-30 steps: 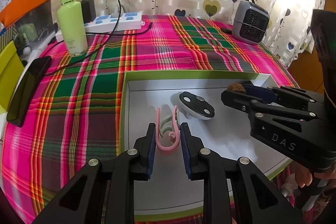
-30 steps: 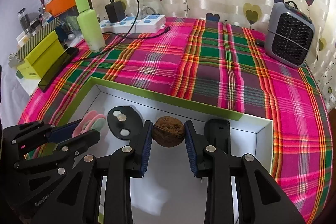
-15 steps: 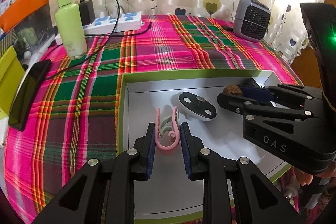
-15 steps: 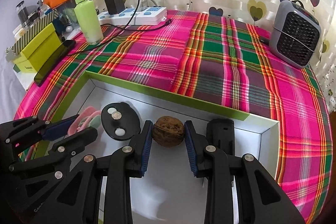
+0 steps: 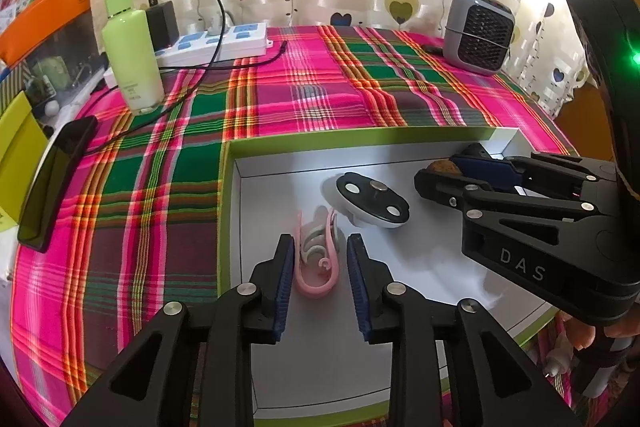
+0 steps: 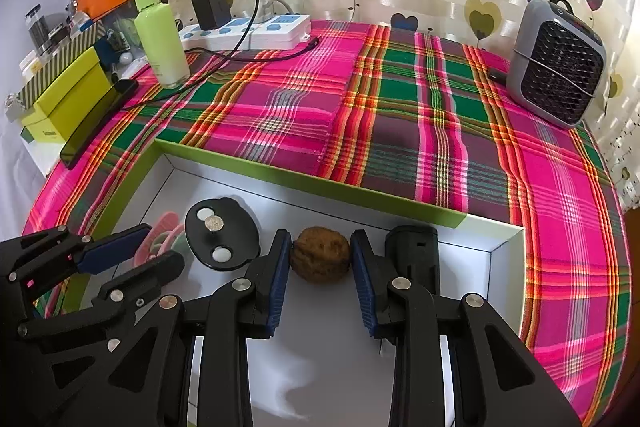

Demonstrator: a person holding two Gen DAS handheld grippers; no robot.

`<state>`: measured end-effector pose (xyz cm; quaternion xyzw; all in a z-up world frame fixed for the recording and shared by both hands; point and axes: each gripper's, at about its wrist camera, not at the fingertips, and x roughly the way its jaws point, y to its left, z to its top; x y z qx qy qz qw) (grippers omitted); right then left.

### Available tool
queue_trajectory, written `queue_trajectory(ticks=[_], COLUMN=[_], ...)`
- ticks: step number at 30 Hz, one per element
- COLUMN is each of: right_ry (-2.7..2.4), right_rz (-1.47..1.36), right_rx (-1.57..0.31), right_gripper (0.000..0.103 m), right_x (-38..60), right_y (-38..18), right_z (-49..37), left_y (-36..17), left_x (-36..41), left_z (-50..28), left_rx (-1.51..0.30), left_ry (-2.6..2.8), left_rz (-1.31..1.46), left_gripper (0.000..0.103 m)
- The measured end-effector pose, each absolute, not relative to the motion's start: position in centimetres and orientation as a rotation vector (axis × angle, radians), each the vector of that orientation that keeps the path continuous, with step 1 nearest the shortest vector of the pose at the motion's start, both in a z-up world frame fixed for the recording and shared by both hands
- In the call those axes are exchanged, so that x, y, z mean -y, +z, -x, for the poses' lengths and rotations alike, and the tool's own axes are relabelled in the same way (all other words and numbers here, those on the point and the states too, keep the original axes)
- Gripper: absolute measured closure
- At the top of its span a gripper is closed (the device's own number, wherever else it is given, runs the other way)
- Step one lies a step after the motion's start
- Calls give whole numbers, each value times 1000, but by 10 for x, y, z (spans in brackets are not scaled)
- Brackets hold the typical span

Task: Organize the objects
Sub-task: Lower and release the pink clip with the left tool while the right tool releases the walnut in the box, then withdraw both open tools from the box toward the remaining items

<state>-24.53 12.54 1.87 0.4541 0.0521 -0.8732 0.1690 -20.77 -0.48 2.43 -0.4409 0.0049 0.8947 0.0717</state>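
A white box with a green rim (image 5: 320, 137) (image 6: 304, 183) lies on the plaid table. My left gripper (image 5: 320, 259) is open around a pink hair clip (image 5: 318, 259) that rests on the box floor; small gaps show on both sides. My right gripper (image 6: 320, 259) stands around a brown walnut (image 6: 320, 259) on the box floor, the jaws at its sides with slight gaps. A black oval disc with metal spots (image 5: 372, 201) (image 6: 222, 235) lies between them. A black block (image 6: 412, 251) sits right of the walnut.
A green bottle (image 5: 130, 47), a white power strip (image 5: 216, 43) with charger and cable, and a dark phone (image 5: 56, 183) are at the left. A grey fan heater (image 6: 556, 63) stands at the back right. Yellow-green boxes (image 6: 68, 99) sit off the table's left edge.
Both grippers have opened slightly, letting go of the clip and the walnut, which now rest on the box floor. Both cameras have risen a little.
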Motion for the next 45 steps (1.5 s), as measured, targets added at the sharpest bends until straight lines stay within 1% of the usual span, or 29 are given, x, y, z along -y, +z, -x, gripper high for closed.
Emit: queue_trajectory(ticks=[2,4,5,6,12,15,20,26,35,45], right_ry=[-2485,-2491,-2493,-2494,-2514,-2518,-2539,-2554,-2588,-2620], right_rz=[-1290,-1285,-1282,-1274,-1251,-1243,-1207,-1162,-1097,-1060], right_rx=[-143,-138,-132,-124,-90,-70,-49,2,-20,4], right_gripper=[71,67,62,60,59,59,59,59,59,59], right_x=[-126,-127,-128,-129,-134,-137,-141,-149,-154,-161], right_y=[19,20,21,22,29,32,39,49,62,66], right_z=[245,244,243,241,231,224,208,186,150,114], left_y=[25,25,25,25,31,35,39,46,51,56], left_x=[3,3,3,2,4,6,8,17,27,35], left_z=[207,206,205,204,194,187,174,152,121,91], left_rx=[-20,-17,-18,-24,-21,-13,7,85,121,149], left_ry=[2692,2684,2684,2685,2699,2702,2711,2713,2728,2743], left_rz=[1325,1328,1331,1330,1308,1297,1275,1227,1207,1183], left_gripper=[72,70,70,69,65,61,60,57,56,56])
